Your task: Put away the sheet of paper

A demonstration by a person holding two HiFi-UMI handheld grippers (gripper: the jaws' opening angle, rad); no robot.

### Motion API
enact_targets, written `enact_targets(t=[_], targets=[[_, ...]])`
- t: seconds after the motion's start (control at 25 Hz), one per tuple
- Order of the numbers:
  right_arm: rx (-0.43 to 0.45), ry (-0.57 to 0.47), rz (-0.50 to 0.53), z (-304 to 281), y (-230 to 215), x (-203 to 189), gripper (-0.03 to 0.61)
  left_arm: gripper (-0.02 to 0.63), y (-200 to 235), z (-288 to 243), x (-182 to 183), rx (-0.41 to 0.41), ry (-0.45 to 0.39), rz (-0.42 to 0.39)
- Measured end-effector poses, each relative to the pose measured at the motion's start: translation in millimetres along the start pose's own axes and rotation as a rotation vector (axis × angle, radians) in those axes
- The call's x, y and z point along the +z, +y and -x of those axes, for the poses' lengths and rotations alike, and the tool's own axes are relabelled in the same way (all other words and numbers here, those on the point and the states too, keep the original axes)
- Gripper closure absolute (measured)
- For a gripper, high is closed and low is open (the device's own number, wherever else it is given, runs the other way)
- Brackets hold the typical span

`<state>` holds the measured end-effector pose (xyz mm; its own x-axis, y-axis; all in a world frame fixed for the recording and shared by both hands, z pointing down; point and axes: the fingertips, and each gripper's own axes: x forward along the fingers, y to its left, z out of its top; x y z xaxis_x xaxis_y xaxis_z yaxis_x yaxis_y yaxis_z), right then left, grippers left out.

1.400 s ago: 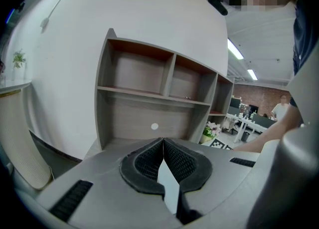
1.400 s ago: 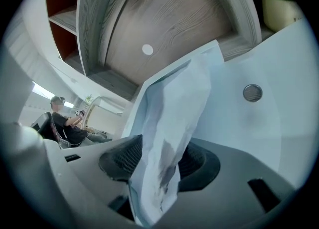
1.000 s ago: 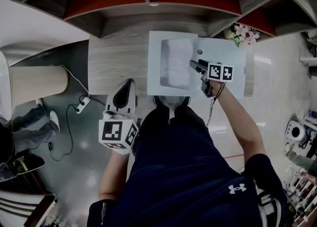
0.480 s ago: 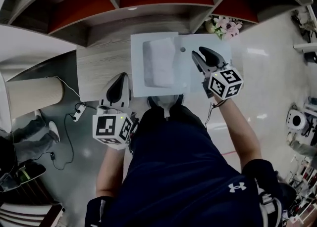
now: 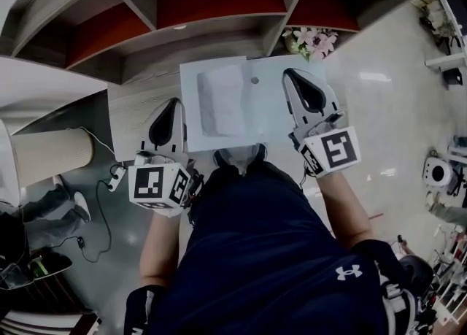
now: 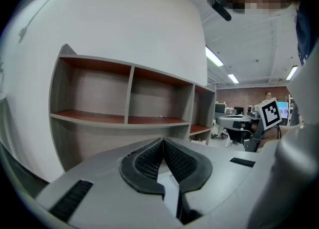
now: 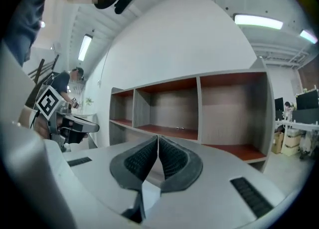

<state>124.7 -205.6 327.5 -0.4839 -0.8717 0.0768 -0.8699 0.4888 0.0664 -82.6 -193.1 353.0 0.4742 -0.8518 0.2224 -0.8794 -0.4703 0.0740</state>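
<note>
Hovering over the near edge of the desk (image 5: 135, 104), both tools point level at what lies beyond, lining up for the stow, I'd say. The left gripper (image 5: 173, 104) sits over the desk's left half with its pads pressed together, empty. The right gripper (image 5: 292, 76), above the desk's right half, has just been closing its jaws, now tight on nothing. The pale sliver beneath them is probably the surface showing through, though it's hard to be sure. The sheet (image 5: 266, 118) lies flat mid-desk, unheld, beneath and left of the right gripper. Behind the desk, the open bays of the shelf (image 5: 219, 5) wait.
</note>
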Motion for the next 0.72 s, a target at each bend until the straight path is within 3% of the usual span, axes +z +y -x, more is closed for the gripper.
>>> enact_targets(t=[0.36,0.72], targets=[[0.044,-0.197,0.075,15.2,19.2,58.4,0.563,0.598,-8.4,-8.6,42.9,0.007,-0.099,-0.087],[0.073,-0.157,0.042,8.4,22.3,36.2,0.563,0.598,-7.4,-4.8,56.9,0.029,-0.164,-0.135]])
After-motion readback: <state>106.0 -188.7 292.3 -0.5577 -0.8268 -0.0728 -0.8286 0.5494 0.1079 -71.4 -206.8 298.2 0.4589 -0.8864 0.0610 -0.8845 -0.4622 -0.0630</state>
